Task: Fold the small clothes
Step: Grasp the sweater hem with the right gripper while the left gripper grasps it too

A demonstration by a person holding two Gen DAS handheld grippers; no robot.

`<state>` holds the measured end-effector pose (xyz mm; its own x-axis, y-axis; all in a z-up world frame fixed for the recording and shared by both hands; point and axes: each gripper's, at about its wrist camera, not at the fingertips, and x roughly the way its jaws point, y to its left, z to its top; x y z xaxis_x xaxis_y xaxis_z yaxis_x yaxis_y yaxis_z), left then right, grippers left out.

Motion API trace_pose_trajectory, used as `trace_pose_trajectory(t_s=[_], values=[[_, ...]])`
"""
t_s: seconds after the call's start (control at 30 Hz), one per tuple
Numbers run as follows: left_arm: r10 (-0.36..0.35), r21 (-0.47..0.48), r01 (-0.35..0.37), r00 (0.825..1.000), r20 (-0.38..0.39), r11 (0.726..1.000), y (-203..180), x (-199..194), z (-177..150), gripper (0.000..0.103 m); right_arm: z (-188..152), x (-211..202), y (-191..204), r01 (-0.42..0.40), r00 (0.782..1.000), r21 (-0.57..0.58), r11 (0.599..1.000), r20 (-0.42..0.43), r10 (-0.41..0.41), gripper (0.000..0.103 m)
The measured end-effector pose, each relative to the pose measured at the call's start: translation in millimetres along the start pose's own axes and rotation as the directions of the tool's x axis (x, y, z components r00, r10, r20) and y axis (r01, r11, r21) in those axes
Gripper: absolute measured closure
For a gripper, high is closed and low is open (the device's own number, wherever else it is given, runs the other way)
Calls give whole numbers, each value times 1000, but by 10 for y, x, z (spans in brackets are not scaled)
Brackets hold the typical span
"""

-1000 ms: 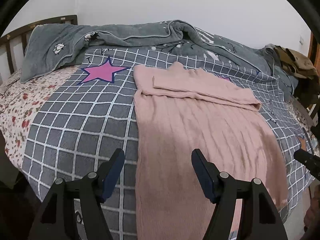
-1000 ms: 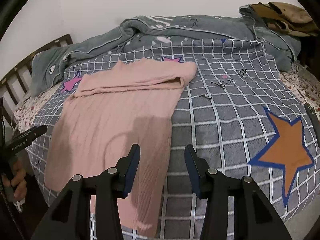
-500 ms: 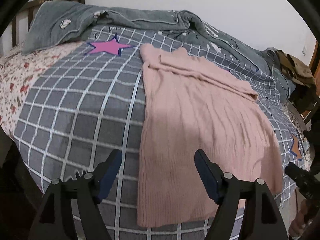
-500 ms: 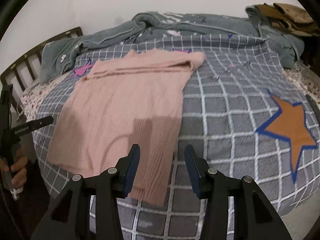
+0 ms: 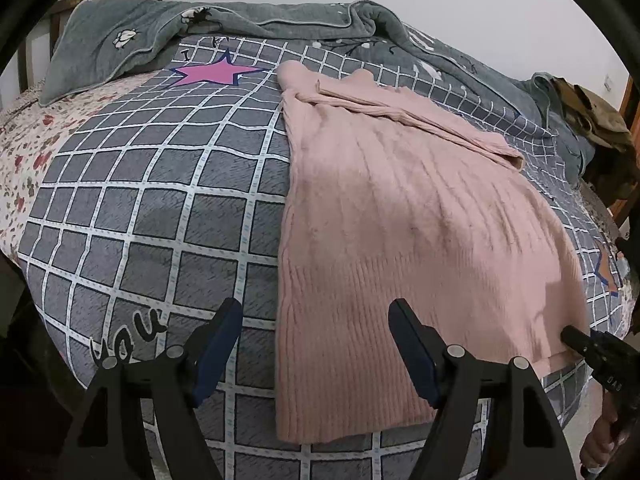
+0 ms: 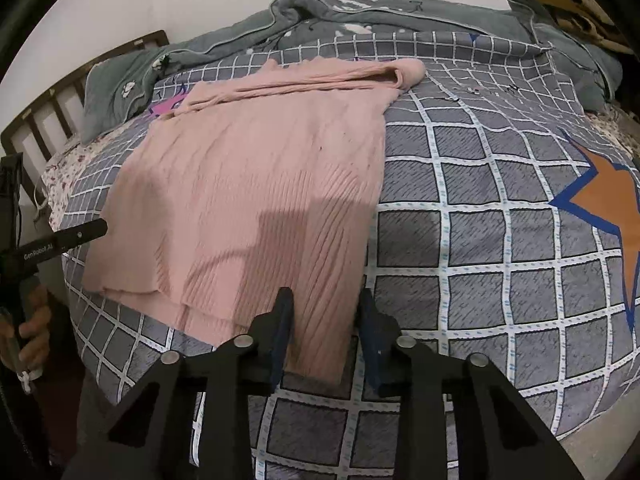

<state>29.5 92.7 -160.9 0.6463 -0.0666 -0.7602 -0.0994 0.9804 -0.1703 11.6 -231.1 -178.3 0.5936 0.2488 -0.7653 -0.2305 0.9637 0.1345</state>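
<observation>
Both grippers have sunk toward the near hem of the pink sweater [image 5: 400, 208], spread flat on the bed [image 5: 160, 208]. The right gripper [image 6: 324, 332] straddles its right corner, jaws closing though not yet pinching, while the left gripper [image 5: 316, 348] brackets the left corner, jaws wide apart; a fold-lift looks imminent. The left gripper's handle reads "GenRobot.AI", the bedcover "You".

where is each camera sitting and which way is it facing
Left wrist: on the left gripper, angled down at the pink sweater's near left corner; jaws open.
Right wrist: on the right gripper, angled down at the sweater's near right corner between its closing jaws; a hand shows at left.
Shared: sweater, checked bedcover, grey blanket.
</observation>
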Motion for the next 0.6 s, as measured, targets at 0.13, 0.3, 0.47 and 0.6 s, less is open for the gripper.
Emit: trace_pose_trajectory(t_s=[0.13,0.3,0.47,0.6], values=[[14,5,-14,1000,-15,1000,-34,75,4,43,19,76,25,11,1000,-9,1000,-7,-11,81],[23,13,-23,1000,1,1000,-54,54,-6,67,22,72,28,8,1000,-20,1000,1,-8,88],[-10,2,10,1000,-26,1000,1,38,5,67,15,72,22,12,1000,-21,1000,5,-12,88],[-23,-9,23,999,-39,1000,32,49,-33,67,16,76,21,-1,1000,-23,1000,4,2,88]])
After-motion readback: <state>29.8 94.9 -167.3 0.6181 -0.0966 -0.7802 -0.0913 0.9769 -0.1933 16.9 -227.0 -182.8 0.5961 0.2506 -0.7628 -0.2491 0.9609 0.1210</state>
